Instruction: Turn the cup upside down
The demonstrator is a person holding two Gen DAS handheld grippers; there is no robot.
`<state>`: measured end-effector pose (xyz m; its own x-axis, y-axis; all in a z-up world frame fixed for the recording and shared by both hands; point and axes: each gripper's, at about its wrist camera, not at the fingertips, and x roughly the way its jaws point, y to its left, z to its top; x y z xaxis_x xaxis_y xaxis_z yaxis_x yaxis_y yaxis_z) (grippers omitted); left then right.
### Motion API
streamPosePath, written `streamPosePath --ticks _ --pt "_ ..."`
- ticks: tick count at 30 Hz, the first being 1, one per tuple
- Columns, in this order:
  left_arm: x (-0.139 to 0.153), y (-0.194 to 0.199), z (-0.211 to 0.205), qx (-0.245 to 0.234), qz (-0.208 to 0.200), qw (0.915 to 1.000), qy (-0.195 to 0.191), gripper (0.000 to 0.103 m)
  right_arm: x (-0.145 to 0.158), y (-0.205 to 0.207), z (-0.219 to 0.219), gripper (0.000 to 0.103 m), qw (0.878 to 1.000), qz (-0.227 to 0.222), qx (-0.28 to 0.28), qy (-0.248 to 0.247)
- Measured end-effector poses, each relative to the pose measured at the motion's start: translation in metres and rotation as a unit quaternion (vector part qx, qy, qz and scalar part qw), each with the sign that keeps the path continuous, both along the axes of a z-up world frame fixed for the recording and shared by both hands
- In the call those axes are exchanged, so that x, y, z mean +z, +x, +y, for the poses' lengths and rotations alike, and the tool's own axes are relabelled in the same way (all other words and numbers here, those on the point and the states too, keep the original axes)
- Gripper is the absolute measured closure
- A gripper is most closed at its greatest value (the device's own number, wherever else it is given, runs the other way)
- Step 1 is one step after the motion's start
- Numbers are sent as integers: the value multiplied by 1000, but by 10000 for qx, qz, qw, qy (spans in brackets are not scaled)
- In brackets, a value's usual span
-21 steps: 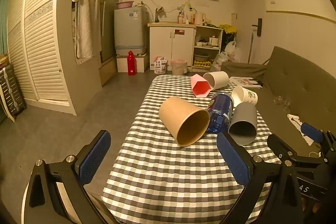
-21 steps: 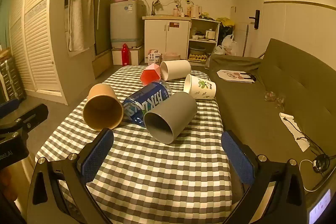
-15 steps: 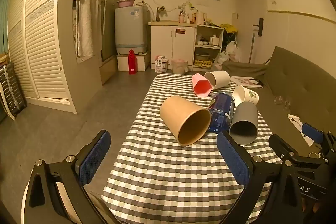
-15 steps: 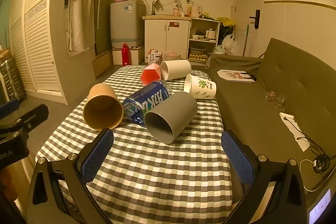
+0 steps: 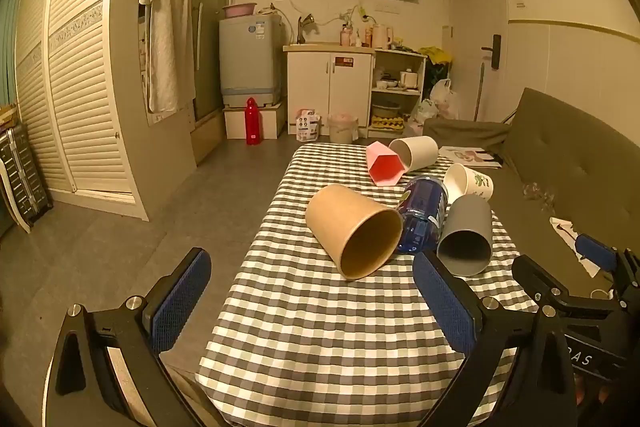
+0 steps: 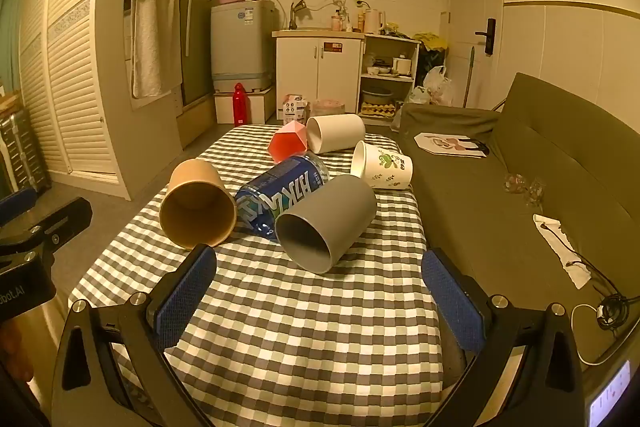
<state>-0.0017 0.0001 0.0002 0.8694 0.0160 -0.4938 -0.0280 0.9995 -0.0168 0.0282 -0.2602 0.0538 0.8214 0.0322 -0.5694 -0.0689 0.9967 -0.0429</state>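
Several cups lie on their sides on a checked tablecloth (image 5: 320,327) (image 6: 312,327). A tan paper cup (image 5: 352,231) (image 6: 198,205) and a grey cup (image 5: 466,235) (image 6: 326,221) lie nearest, mouths toward me, with a blue bottle (image 5: 424,213) (image 6: 282,195) between them. Behind lie a pink hexagonal cup (image 5: 384,169) (image 6: 288,146), a white cup (image 5: 416,153) (image 6: 336,133) and a printed paper cup (image 5: 470,183) (image 6: 382,165). My left gripper (image 5: 312,303) is open and empty, short of the tan cup. My right gripper (image 6: 320,299) is open and empty, short of the grey cup.
A grey sofa (image 6: 520,187) runs along the table's right side, with a cloth and cable (image 6: 564,247) on it. Bare floor (image 5: 140,227) lies left of the table. Kitchen cabinets (image 5: 332,95) and a washing machine (image 5: 248,63) stand at the far wall.
Both grippers have barely shifted; the left view has crept slightly so the cups sit a touch further right. Nothing on the table has moved.
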Motion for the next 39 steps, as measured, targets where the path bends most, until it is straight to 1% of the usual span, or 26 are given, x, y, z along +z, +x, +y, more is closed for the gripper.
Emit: streamPosePath --ticks 17,20,39 --pt "0 -1 1 13 2 10000 -11 0 5 -1 0 0 10000 22 10 -14" --pt "0 -1 0 12 -4 10000 -5 0 -2 0 2 0 10000 31 30 -15" --pt "0 0 -1 13 5 10000 6 0 -4 0 3 0 10000 58 39 -25"
